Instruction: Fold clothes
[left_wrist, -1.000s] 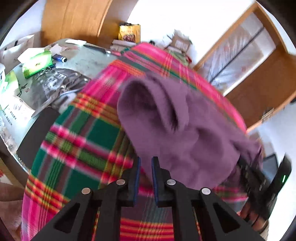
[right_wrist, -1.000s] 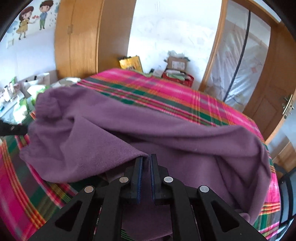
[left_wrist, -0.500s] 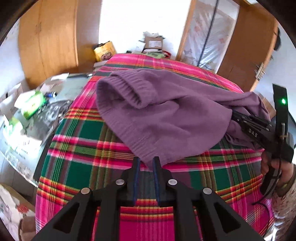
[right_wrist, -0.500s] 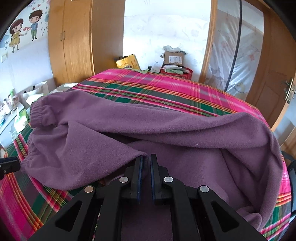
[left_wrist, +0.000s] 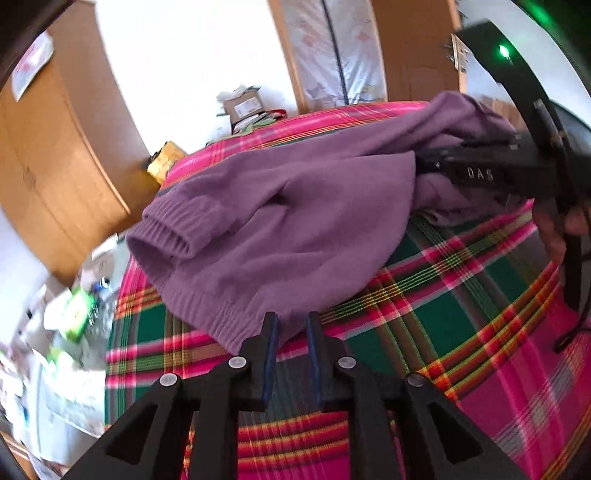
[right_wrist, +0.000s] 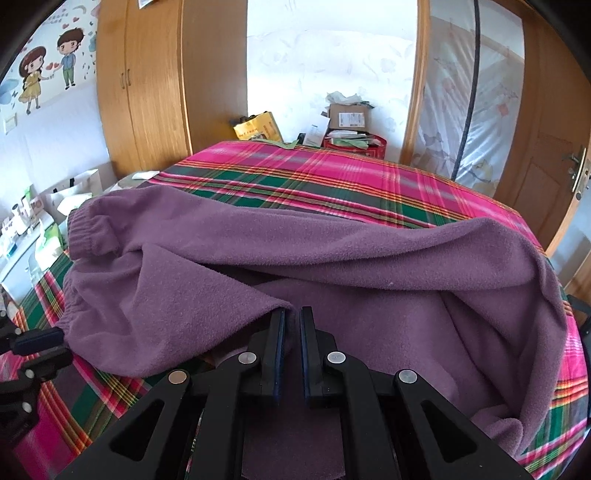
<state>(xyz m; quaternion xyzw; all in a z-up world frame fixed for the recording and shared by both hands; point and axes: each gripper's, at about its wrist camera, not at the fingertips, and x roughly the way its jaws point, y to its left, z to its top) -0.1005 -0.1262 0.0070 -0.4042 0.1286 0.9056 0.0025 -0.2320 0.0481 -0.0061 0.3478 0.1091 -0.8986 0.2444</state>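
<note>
your left tool (left_wrist: 290, 334) is letting go: its jaws are opening, and the ribbed hem of the purple fleece garment (left_wrist: 280, 225) that lay up against them half a second ago now sits just beyond the tips, with only bedspread showing in the gap. in the last second this tool has also rolled and swung across the bed, so the garment, which hung bunched and lifted in front of it before, now lies spread over the plaid bedspread (left_wrist: 461, 317) with its cuffed opening toward the left edge.

your right tool (right_wrist: 291, 325) has not shifted. its jaws stand narrow, as they did a second ago. a fold of the fleece (right_wrist: 332, 266) meets the left pad at its tip and cloth lies under the fingers, but i cannot tell whether any of it is pinched.

in the left view the right tool (left_wrist: 480, 173) reaches into the garment's far end, with your hand (left_wrist: 561, 229) on its grip.

i judge one fold to be laid down and released. the left tool looks free to find a fresh edge, while the right end looks loose and rumpled, so it likely wants smoothing before the next fold.
</note>
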